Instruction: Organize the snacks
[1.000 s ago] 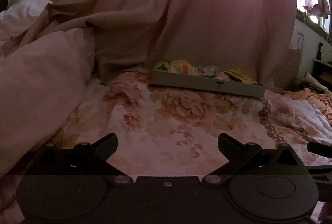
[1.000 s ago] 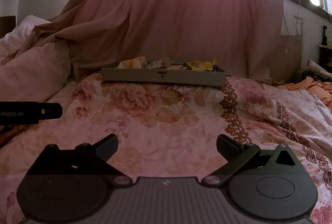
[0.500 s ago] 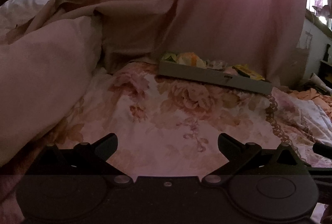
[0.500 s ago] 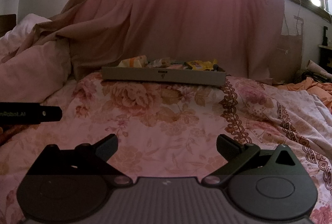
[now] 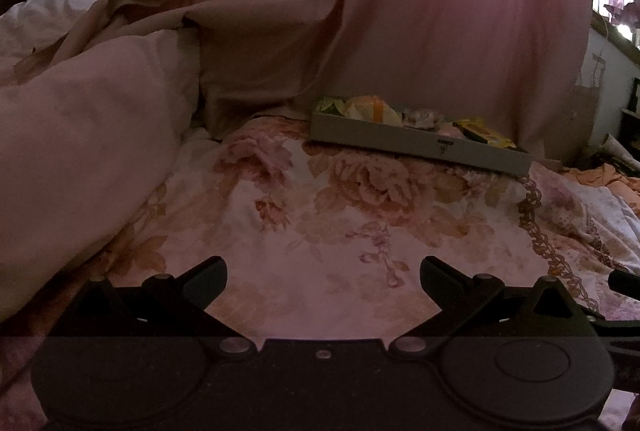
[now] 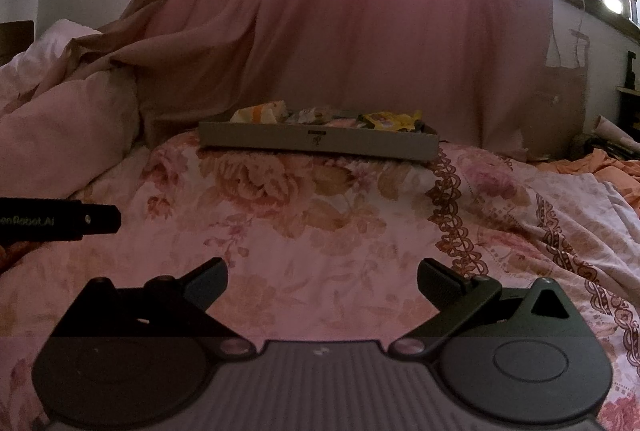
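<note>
Closer now, grey tray (image 5: pixel 400 139) brims with wrappers (image 5: pixel 372 109).

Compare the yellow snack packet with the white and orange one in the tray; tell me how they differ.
The yellow snack packet lies near the tray's right end; the white-and-orange packet lies near its left end. The yellow one lies low, barely clearing the grey tray's front wall; the white-and-orange one is puffed and crumpled, standing higher. Colours differ: solid yellow versus white with orange marks. Both rest inside the tray, untouched by either gripper.

A home bedroom is showing: a bed (image 6: pixel 320 223) in floral bedding, a rumpled duvet (image 5: pixel 80 159), pink curtains (image 6: pixel 380 11).
</note>
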Action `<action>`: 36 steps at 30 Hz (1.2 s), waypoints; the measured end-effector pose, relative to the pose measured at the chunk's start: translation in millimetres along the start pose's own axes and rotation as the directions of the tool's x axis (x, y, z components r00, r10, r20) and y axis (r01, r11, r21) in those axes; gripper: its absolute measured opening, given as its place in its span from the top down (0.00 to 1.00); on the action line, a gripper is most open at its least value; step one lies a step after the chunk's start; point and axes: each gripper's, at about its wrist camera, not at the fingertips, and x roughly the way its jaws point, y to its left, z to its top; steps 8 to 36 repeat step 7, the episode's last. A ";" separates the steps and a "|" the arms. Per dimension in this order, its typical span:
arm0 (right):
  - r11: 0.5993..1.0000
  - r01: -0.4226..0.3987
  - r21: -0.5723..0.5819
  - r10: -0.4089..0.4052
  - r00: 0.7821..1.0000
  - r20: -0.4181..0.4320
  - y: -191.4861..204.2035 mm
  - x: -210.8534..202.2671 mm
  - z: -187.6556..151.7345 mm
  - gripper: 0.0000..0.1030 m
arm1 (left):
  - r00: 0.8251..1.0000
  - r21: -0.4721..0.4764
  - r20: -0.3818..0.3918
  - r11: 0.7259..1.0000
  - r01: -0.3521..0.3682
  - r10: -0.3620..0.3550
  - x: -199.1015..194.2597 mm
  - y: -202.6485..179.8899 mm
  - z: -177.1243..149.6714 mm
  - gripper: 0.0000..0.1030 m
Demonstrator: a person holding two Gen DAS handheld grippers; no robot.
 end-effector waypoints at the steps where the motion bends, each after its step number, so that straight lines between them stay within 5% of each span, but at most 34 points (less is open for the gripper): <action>1: 1.000 -0.001 0.000 0.001 1.000 -0.002 0.0 0.0 -0.1 0.00 | 1.000 0.002 0.000 1.000 0.001 -0.001 0.3 -0.1 -0.1 0.01; 36: 1.000 -0.002 0.002 0.002 1.000 -0.011 -0.2 1.1 0.1 0.00 | 1.000 0.003 -0.007 1.000 -0.003 0.003 0.6 -0.5 -0.7 0.01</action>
